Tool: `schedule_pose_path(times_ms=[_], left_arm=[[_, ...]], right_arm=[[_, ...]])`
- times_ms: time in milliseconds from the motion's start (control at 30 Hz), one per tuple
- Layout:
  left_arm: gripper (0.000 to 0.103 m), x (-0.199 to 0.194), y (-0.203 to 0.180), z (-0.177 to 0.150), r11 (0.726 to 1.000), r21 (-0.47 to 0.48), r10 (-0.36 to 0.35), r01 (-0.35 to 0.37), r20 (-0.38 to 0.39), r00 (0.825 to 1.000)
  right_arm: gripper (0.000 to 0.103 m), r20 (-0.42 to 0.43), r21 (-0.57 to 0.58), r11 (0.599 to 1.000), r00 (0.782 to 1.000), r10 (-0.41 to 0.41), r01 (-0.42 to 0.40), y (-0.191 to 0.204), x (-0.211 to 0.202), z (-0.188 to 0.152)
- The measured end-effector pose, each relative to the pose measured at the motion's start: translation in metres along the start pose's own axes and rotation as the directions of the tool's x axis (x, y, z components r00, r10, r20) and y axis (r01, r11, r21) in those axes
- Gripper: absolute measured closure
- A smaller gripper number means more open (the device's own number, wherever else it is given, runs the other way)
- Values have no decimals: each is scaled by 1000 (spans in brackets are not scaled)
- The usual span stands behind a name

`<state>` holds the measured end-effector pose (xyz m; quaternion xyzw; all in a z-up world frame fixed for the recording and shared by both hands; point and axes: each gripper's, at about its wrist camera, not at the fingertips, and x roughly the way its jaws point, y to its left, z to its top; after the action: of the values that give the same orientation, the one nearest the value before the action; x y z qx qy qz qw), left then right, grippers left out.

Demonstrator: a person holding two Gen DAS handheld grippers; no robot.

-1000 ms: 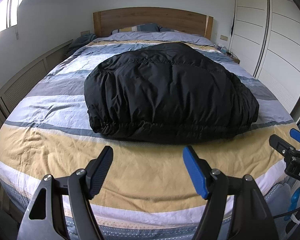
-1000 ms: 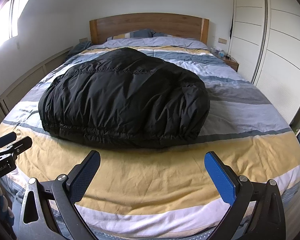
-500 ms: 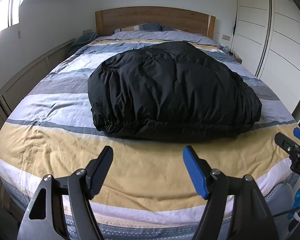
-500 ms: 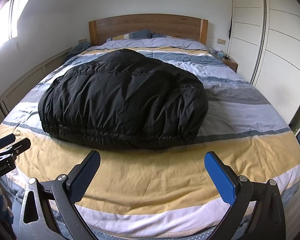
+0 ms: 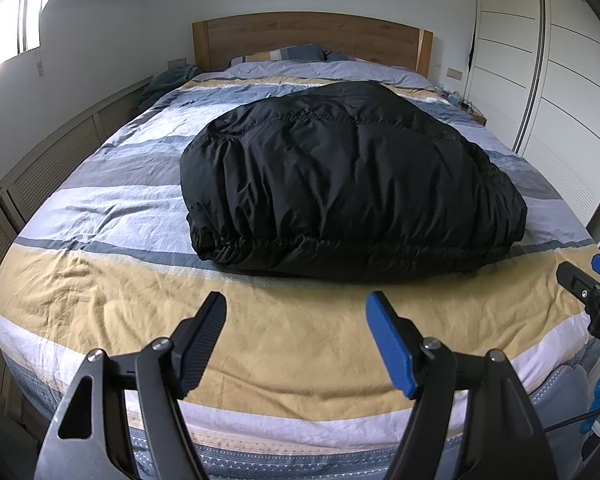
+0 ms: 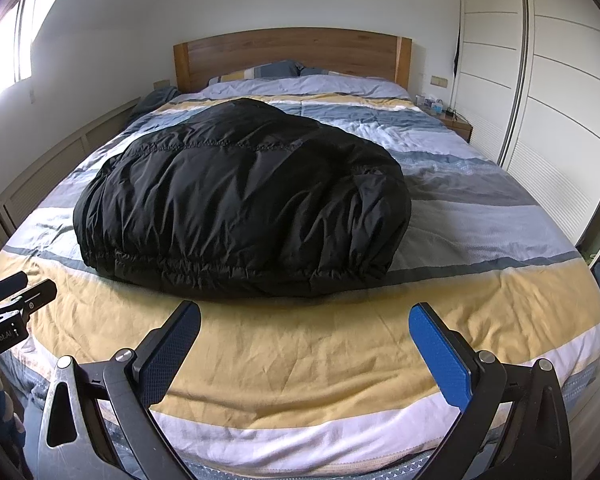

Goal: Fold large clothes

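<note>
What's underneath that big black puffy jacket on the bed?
The jacket lies on the striped duvet, whose grey, white and yellow bands run out from under it on all sides. Whatever else may lie beneath or inside its folds is covered.

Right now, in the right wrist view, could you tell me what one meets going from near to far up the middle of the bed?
Right gripper with open jaws → yellow stripe of the bedspread → black puffer jacket → pillows → wooden headboard.
</note>
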<state>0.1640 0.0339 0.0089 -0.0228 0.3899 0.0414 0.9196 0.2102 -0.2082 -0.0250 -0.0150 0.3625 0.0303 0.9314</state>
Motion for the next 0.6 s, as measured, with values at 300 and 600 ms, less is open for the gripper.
schedule_pose_path(times_ms=[300, 600], left_arm=[[32, 0, 1, -1, 1000, 1, 2, -2, 3, 1000], [32, -4, 1, 0, 1000, 4, 10, -10, 10, 1000]], right_arm=[[1, -1, -1, 1000, 1000, 0, 0, -1, 0, -1], [1, -1, -1, 1000, 1000, 0, 0, -1, -2, -1]])
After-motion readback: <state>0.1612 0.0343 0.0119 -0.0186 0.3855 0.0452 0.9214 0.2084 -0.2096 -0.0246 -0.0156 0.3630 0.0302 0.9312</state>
